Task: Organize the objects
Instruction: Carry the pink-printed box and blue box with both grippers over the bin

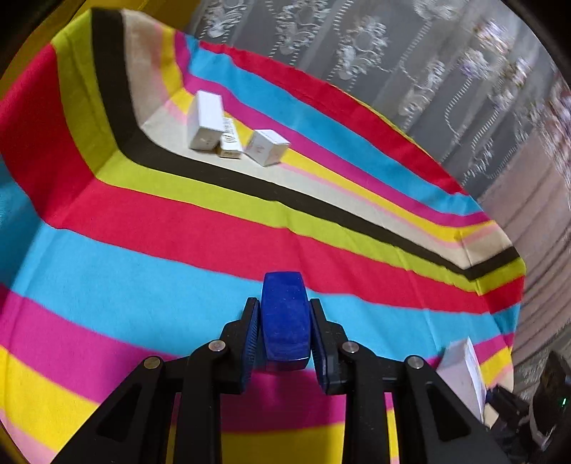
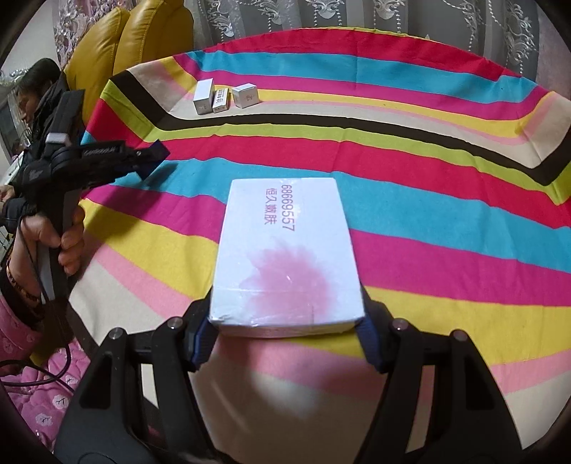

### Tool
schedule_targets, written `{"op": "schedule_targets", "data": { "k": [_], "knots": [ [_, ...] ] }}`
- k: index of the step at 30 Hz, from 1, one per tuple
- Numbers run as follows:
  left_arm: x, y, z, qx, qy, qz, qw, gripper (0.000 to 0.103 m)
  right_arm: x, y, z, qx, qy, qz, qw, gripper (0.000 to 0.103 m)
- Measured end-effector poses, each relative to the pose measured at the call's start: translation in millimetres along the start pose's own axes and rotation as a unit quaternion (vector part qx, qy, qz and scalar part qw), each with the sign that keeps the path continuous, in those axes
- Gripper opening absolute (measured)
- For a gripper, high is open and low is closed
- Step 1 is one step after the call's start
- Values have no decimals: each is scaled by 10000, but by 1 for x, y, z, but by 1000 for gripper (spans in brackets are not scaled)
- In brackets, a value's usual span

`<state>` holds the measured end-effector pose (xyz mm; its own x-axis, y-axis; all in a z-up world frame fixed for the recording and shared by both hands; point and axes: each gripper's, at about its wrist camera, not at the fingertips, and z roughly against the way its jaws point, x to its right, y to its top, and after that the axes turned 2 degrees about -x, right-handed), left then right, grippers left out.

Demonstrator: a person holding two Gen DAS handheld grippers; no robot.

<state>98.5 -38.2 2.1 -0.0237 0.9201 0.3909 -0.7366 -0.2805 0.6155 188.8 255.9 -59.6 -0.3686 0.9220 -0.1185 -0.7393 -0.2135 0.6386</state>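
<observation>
Grey lace curtains (image 2: 357,14) behind; yellow sofa (image 2: 125,39) far-left bg.

Both wrist views look forward, low across the striped cloth (image 1: 142,285), sharing three far boxes (image 2: 225,97).

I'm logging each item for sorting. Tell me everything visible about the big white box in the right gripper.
The white box is a flat rectangular carton, glossy as if film-wrapped. Its top bears a pink feathery blotch, the number 68669557 and red Chinese characters. The right gripper clamps its near end by the two side walls. It projects forward, roughly level, over the striped cloth; whether it touches the cloth is unclear.
</observation>
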Motion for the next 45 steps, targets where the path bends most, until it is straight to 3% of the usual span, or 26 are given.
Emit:
{"op": "schedule_targets", "data": {
  "k": [6, 15, 26, 33, 45],
  "knots": [
    [57, -20, 4, -140, 82, -917, 9957, 29, 4, -6, 12, 94, 6, -71, 9999, 69],
    [133, -60, -5, -565, -191, -1983, 9783, 29, 18, -18, 40, 258, -142, -254, 9992, 69],
    [187, -91, 0, -747, -302, -2729, 9587, 29, 33, -47, 75, 411, -236, -475, 9977, 69],
    [216, -106, 10, -778, -440, -3111, 9462, 29, 37, -52, 107, 728, -349, -467, 9956, 69],
    [268, -129, 33, -726, -862, -3885, 9145, 29, 56, -78, 148, 949, -693, -692, 9907, 69]
  ]
}}
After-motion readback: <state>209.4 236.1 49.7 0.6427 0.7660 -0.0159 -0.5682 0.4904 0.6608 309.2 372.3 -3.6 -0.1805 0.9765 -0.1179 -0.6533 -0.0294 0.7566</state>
